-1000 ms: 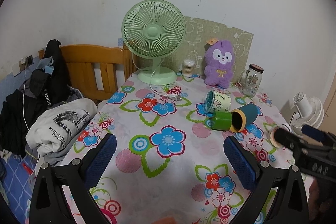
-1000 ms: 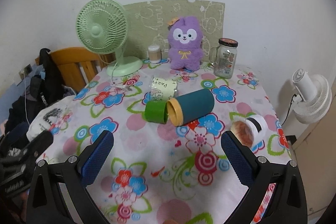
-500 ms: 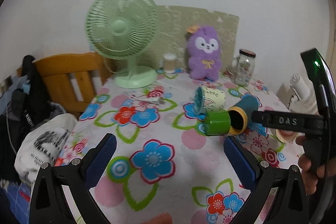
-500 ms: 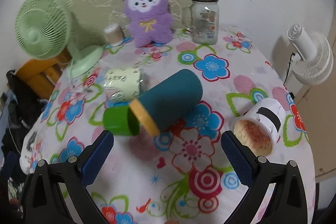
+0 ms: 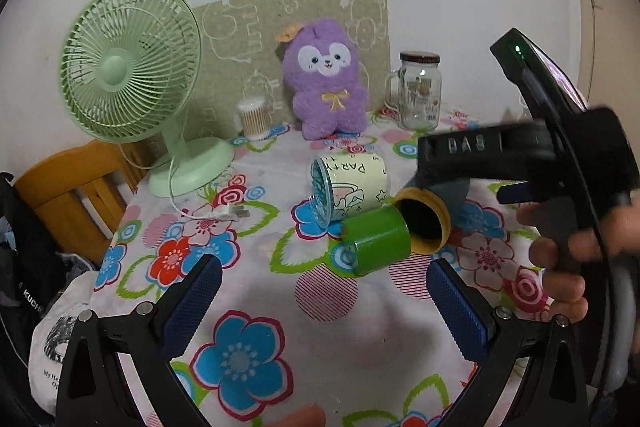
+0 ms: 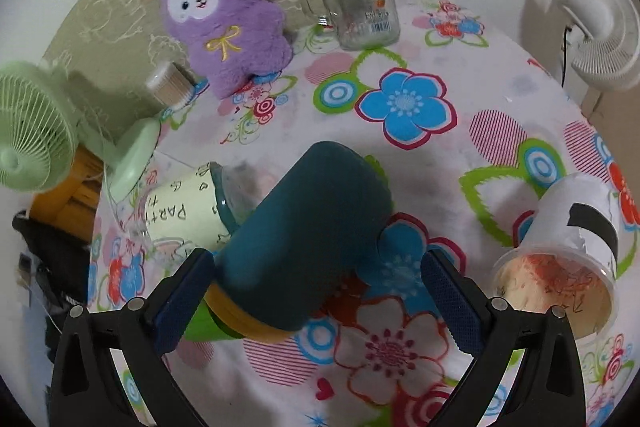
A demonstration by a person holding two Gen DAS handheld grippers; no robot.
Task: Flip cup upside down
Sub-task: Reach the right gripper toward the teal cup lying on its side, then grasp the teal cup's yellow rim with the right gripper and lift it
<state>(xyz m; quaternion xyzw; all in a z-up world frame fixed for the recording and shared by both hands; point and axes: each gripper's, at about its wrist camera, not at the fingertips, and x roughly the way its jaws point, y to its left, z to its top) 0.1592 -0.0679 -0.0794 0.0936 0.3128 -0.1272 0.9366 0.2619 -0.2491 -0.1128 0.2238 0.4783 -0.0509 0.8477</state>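
A dark teal cup [image 6: 304, 247] with a yellow rim lies on its side on the floral tablecloth; its open mouth [image 5: 424, 219] faces the left wrist camera. My right gripper [image 6: 316, 301] is open, its fingers on either side of the teal cup, not closed on it. A small green cup [image 5: 376, 241] lies on its side against the yellow rim. A pale "PARTY" cup [image 5: 352, 187] lies on its side behind them. My left gripper [image 5: 324, 307] is open and empty, low in front of the green cup.
A green desk fan [image 5: 128, 75], a cotton-swab pot [image 5: 253, 119], a purple plush [image 5: 324, 79] and a glass jar [image 5: 420, 91] stand at the back. A white paper cup [image 6: 560, 259] lies at right. A white fan [image 6: 596, 27] stands beyond the table edge.
Both grippers have moved in toward the cups. The right gripper has come down over the teal cup, which now lies between its open fingers. The cups have not moved.
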